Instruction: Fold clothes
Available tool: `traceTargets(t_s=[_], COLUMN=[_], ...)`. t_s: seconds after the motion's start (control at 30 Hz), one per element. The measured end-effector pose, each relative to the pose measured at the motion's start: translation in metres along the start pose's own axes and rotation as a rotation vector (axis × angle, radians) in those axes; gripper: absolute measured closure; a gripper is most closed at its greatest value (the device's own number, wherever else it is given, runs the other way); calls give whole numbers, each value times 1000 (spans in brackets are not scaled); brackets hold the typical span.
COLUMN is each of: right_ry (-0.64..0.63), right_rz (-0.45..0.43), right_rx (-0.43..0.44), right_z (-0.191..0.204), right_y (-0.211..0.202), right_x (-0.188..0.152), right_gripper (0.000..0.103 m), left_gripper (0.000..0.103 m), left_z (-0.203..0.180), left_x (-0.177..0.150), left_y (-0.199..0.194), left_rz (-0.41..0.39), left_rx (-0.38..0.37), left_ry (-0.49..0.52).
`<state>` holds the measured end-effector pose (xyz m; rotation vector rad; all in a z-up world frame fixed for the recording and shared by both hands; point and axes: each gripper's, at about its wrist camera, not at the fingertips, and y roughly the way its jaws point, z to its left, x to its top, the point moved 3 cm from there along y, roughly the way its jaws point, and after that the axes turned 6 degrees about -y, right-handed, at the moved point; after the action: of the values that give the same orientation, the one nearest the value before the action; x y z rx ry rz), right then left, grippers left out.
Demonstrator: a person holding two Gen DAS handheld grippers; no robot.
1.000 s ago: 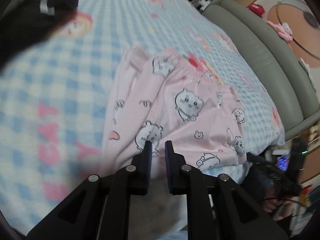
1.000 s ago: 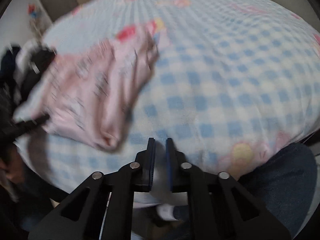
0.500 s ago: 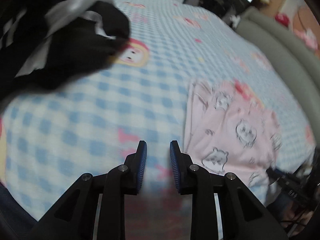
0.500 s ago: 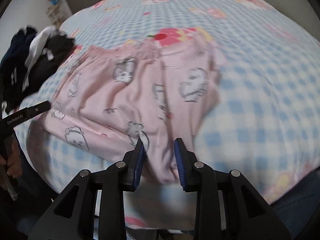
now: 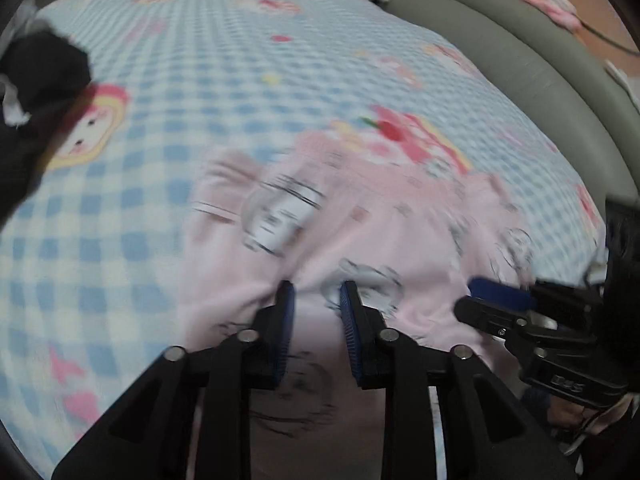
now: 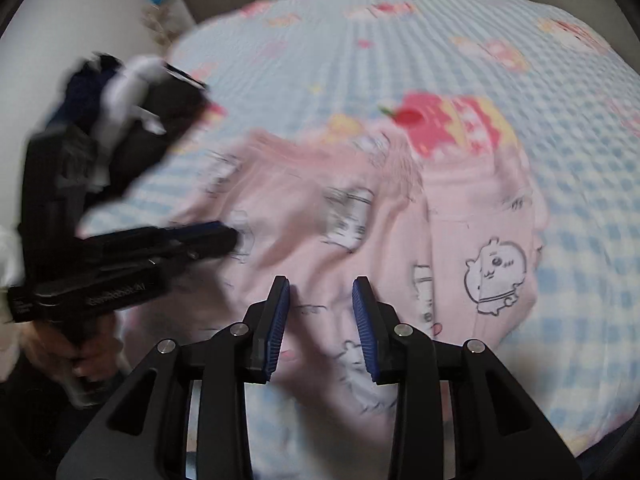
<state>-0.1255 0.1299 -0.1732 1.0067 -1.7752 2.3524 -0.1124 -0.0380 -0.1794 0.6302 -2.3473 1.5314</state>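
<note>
Pink pajama shorts (image 5: 360, 208) printed with cartoon animals lie crumpled on a blue checked blanket (image 5: 200, 60). My left gripper (image 5: 316, 292) is down on their near edge. Its jaws are closing with pink fabric between them, creases gathering at the left pad, though a gap still shows. My right gripper (image 6: 320, 284) hovers over the same shorts (image 6: 320, 208), jaws apart, cloth beneath and between the pads but not pinched. Each gripper shows in the other's view: the right gripper (image 5: 496, 296) at the shorts' right edge, the left gripper (image 6: 224, 236) at their left edge.
A heap of dark and white clothes (image 6: 132, 120) lies on the blanket to the left, also seen as dark clothes (image 5: 36, 80). A grey padded edge (image 5: 520, 60) runs along the bed's far right. A person's hand (image 6: 88, 356) holds the left gripper's handle.
The left gripper swung from bare blanket back onto the shorts' near edge. The right gripper moved over the shorts, its jaws wider than a second ago. The shorts look more bunched.
</note>
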Motion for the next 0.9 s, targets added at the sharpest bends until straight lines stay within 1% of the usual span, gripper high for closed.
traceTargets(t_s=[0.03,0.07,0.1,0.13,0.17,0.2,0.23,0.27,0.3,0.33,0.4,0.43,0.5,0.53,0.57,0.63,0.67,0.7,0.77,0.8,0.83,0.87,0.9], right_ry=[3,43,83,74,65,56,48,40,37,34,28,24,28,21,14,50,68,74,87,89,95,107,118], right_rz=[20,13,6,0,-5,-10,-22,-33,-42,-50,-67,-75,-24,-16,-8,-20,-26,-34,-50,-59,-69,-85,-101], right_rx=[-34,-25,-16,-51,-86,-121,-146,-171,-139,-106,-41,-8,12,-18,-47,-75,-89,-110,-153,-167,-160,-156,-152], right_z=[0,-9,-18,-22,-26,-30,-31,-32,-28,-23,-15,-10,2,1,0,-16,-24,-29,-40,-42,-42,-41,-41], right_y=[13,13,13,8,3,-3,-9,-15,-14,-13,-12,-11,17,24,30,26,24,20,10,3,-2,-11,-20], right_x=[0,-1,-2,-1,0,1,4,6,10,13,20,24,27,25,24,22,21,21,22,22,23,21,19], right_gripper=[79,80,86,95,97,94,88,85,72,64,64,65,65,70,75,97,101,103,102,100,91,81,64], left_gripper=[96,99,99,99,98,96,93,85,74,70,56,54,54,56,63,72,81,86,84,72,65,59,59], left_z=[9,15,22,27,26,24,18,7,-5,-16,-38,-43,-44,-44,-38,-24,-19,-14,-8,-6,-5,-6,-7], left_x=[4,7,10,13,15,18,19,21,23,24,25,27,30,31,35,42,46,50,52,50,43,33,22], left_y=[-2,-5,-9,-13,-17,-22,-25,-27,-27,-26,-11,-1,19,28,29,31,27,23,5,-7,-17,-25,-31], left_rz=[-5,-16,-28,-39,-47,-55,-66,-80,-89,-97,-84,-64,-34,-20,-12,2,0,-3,-34,-52,-66,-67,-67], left_rx=[7,28,49,67,55,41,5,-31,-44,-57,-69,-67,3,35,41,52,64,75,75,69,57,41,25], left_ry=[-37,-55,-73,-89,-86,-82,-76,-46,-8,30,92,107,146,163,152,132,120,107,66,45,35,37,38])
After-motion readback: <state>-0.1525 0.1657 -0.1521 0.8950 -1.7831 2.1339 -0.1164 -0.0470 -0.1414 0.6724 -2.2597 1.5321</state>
